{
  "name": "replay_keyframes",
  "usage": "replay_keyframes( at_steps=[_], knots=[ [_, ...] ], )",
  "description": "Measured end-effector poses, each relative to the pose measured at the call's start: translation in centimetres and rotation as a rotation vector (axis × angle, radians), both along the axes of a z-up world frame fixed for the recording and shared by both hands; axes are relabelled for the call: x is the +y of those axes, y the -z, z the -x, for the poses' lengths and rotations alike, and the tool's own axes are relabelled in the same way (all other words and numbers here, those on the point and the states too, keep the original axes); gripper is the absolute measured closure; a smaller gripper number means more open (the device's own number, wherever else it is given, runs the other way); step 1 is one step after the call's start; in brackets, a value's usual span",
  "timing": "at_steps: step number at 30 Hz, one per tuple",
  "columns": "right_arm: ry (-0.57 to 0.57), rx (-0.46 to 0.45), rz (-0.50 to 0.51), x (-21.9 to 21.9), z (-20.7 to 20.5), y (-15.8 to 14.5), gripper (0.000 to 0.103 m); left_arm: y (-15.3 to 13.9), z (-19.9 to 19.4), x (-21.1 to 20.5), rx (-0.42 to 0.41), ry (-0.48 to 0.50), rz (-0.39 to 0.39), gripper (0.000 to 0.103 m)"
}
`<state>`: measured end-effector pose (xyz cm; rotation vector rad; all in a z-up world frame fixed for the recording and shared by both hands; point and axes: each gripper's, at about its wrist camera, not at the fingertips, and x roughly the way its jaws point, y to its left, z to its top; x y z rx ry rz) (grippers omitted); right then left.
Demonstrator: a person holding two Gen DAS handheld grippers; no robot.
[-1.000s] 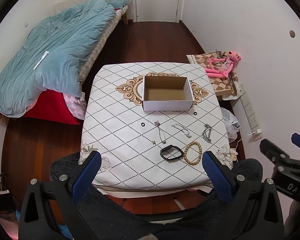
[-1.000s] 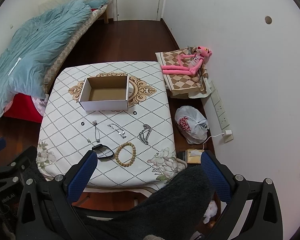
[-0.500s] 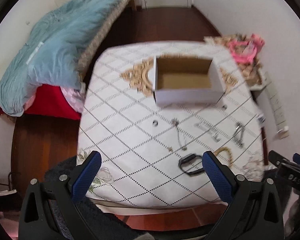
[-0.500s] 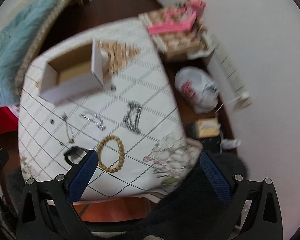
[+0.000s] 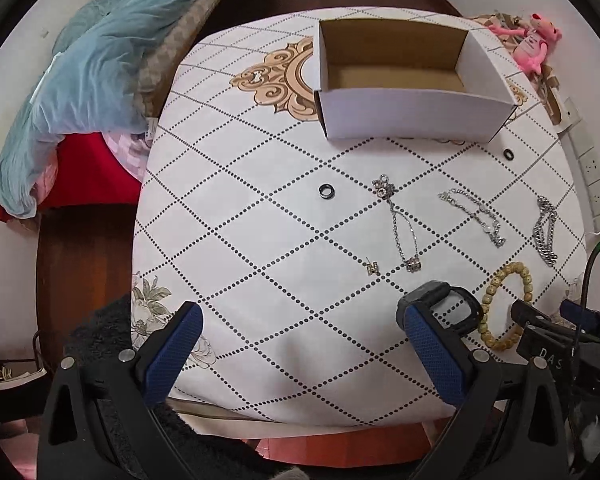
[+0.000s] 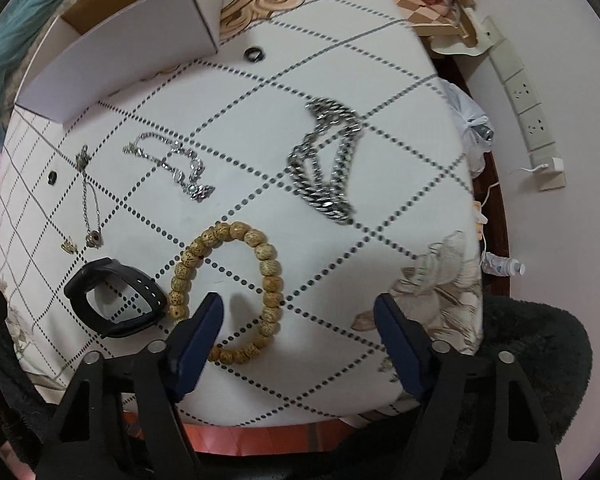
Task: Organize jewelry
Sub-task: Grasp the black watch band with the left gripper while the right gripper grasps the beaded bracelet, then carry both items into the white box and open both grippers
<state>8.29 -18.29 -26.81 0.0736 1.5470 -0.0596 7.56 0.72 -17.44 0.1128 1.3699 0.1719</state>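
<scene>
The jewelry lies spread over the near half of a white surface [image 5: 260, 184] printed with dotted diamonds. A wooden bead bracelet [image 6: 224, 292] of speckled tan beads forms a loop at the near edge, and beside it to the left sits a black band [image 6: 116, 300], closed into an oval. Farther back lie a heavy silver curb chain [image 6: 326, 170] folded over itself, a finer silver chain [image 6: 172, 162] with sparkling links, and a thin pendant necklace [image 5: 400, 224] stretched toward the box. A small gold charm [image 5: 372, 267] rests just left of the pendant's lower end. Two dark rings are on the cloth: one ring [image 5: 326, 191] left of the necklace, another ring [image 6: 255, 54] near the box corner. The open white cardboard box [image 5: 404, 116] stands at the far side, its brown inside bare where visible.

The right gripper [image 6: 298, 318] hovers with jaws wide, its left finger covering part of the bead loop. The left gripper [image 5: 300, 340] also has jaws wide; its right finger hides part of the black band. In the left view the bracelet's lower arc is partly cut off by the right gripper's black frame. The curb chain is slightly blurred in the right view, and the charm's shape is too small to make out.
</scene>
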Motion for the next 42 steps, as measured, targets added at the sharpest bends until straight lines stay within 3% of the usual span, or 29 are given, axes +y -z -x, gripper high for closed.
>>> replay_keyframes(
  at_steps=[8, 9, 10, 11, 19, 24, 25, 27, 28, 34, 42],
  knots=[
    [-0.043, -0.003, 0.012, 0.7, -0.3, 0.6, 0.047, 1.7, -0.7, -0.4, 0.028, 0.011, 0.013, 0.000],
    [-0.052, -0.009, 0.013, 0.9, -0.3, 0.4, 0.059, 2.0, -0.8, -0.6, 0.033, 0.016, 0.019, 0.000],
    [-0.071, -0.020, 0.015, 1.1, -0.2, 0.2, 0.083, 2.2, -0.8, -0.7, 0.038, 0.019, 0.025, 0.000],
    [-0.078, -0.019, 0.019, 1.3, -0.2, 0.0, 0.095, 2.5, -0.8, -0.9, 0.048, 0.023, 0.041, 0.001],
    [-0.012, -0.032, 0.023, -1.1, 0.6, -1.5, 0.094, 5.6, -0.8, -2.3, 0.117, 0.037, 0.185, 0.005],
    [0.008, -0.015, 0.017, -2.4, 0.9, -1.1, 0.094, 7.2, -0.9, -3.6, 0.136, 0.093, 0.183, 0.063],
    [0.014, -0.012, 0.009, -2.7, 0.8, -0.9, 0.094, 7.1, -0.9, -3.8, 0.120, 0.105, 0.187, 0.065],
    [0.012, -0.007, 0.009, -2.7, 0.9, -0.5, 0.093, 7.0, -0.8, -4.1, 0.102, 0.134, 0.181, 0.083],
    [0.013, -0.002, 0.009, -3.0, 0.8, -0.2, 0.093, 7.0, -0.7, -4.3, 0.096, 0.148, 0.172, 0.087],
    [0.011, -0.012, 0.025, -3.1, 0.4, 0.0, 0.092, 6.8, 0.1, -3.6, 0.061, 0.165, 0.142, 0.094],
    [0.009, -0.009, 0.028, -3.2, -0.1, 0.2, 0.093, 6.5, 1.6, -0.3, 0.037, 0.136, 0.152, 0.095]
  ],
)
